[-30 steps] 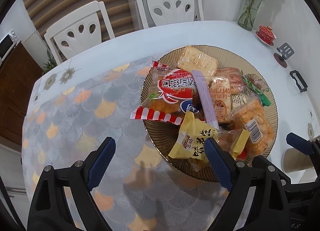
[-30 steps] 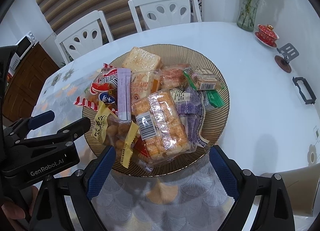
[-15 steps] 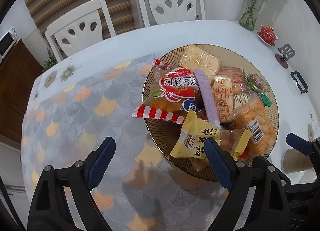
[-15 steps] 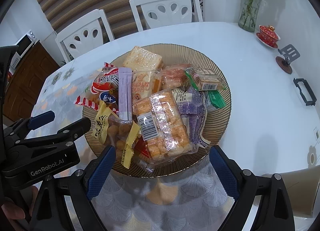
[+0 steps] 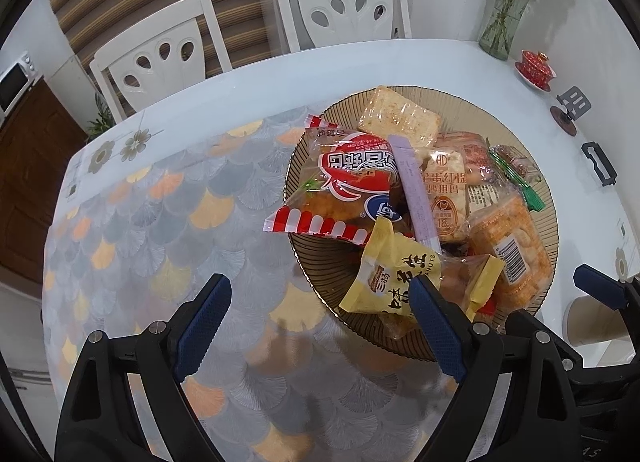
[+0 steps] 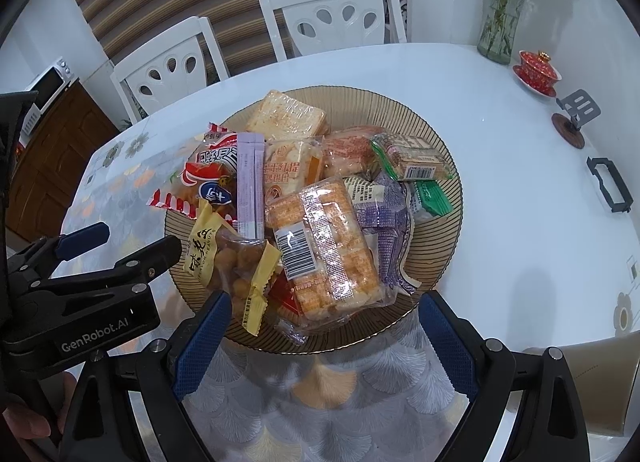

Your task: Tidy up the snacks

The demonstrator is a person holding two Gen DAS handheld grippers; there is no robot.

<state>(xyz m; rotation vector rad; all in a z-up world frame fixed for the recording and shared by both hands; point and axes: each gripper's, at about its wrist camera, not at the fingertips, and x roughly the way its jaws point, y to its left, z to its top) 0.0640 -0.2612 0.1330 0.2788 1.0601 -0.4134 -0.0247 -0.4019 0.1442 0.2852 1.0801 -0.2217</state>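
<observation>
— Hovering over the worktop (image 6: 520, 181), both tools?
— Yes. Left tool (image 5: 320, 322) and right tool (image 6: 324, 326) gape wide, grasping nothing.
— Snacks?
— Heaped in the ribbed plate (image 6: 440, 262); peanuts (image 6: 228, 262) at its near-left rim.

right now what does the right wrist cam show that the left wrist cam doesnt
Only the right wrist view shows the purple wrapped snack and a hand at the lower left edge. Only the left wrist view shows the wide patterned mat left of the plate. Both show the ribbed brown plate piled with packets, the yellow peanut bag, the barcoded orange crackers, and both grippers open, the left gripper and right gripper holding nothing.
</observation>
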